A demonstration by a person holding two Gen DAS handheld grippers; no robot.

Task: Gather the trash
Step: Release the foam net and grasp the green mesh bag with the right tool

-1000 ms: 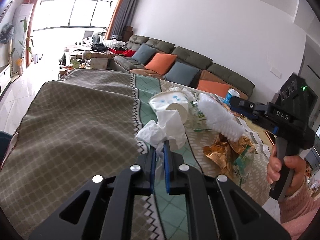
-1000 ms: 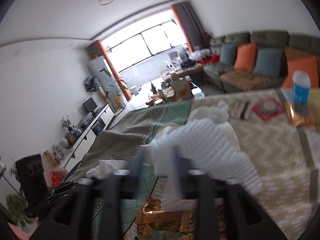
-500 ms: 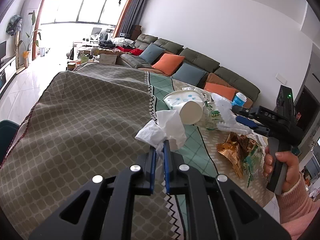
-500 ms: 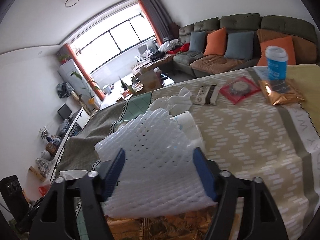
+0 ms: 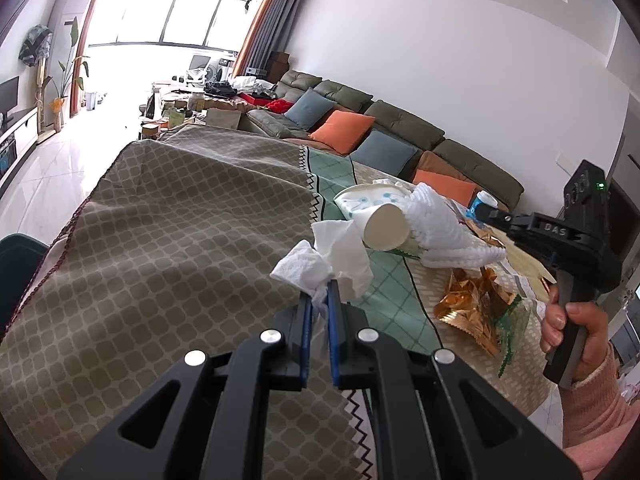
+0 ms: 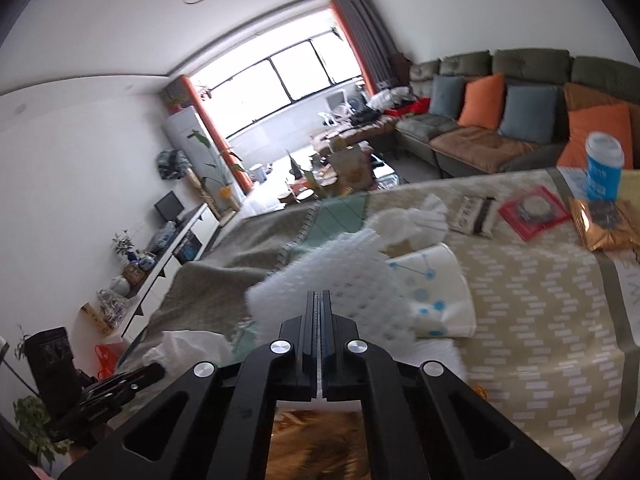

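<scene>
My left gripper (image 5: pixel 319 300) is shut on a crumpled white tissue (image 5: pixel 320 264), held just above the patterned tablecloth (image 5: pixel 160 240). Beyond it a white paper cup (image 5: pixel 386 228) with blue dots lies on its side. A white foam net (image 5: pixel 440 232) drapes over the cup. My right gripper (image 6: pixel 319 296) comes in from the right, its jaws closing flat together on that foam net (image 6: pixel 332 276), which looks blurred. The same right gripper (image 5: pixel 486 216) shows in the left wrist view, held by a hand (image 5: pixel 576 320). A crumpled gold wrapper (image 5: pixel 472 304) lies below the net.
A blue lidded cup (image 6: pixel 604 168), a gold bag (image 6: pixel 604 228), a red packet (image 6: pixel 534 210) and a small striped packet (image 6: pixel 474 212) sit on the far side of the table. A long sofa (image 5: pixel 400 128) with cushions stands behind. The table edge runs close on the right.
The right jaws went from wide open around the foam net to shut, and the net now bunches over the cup. The left gripper keeps its hold on the tissue.
</scene>
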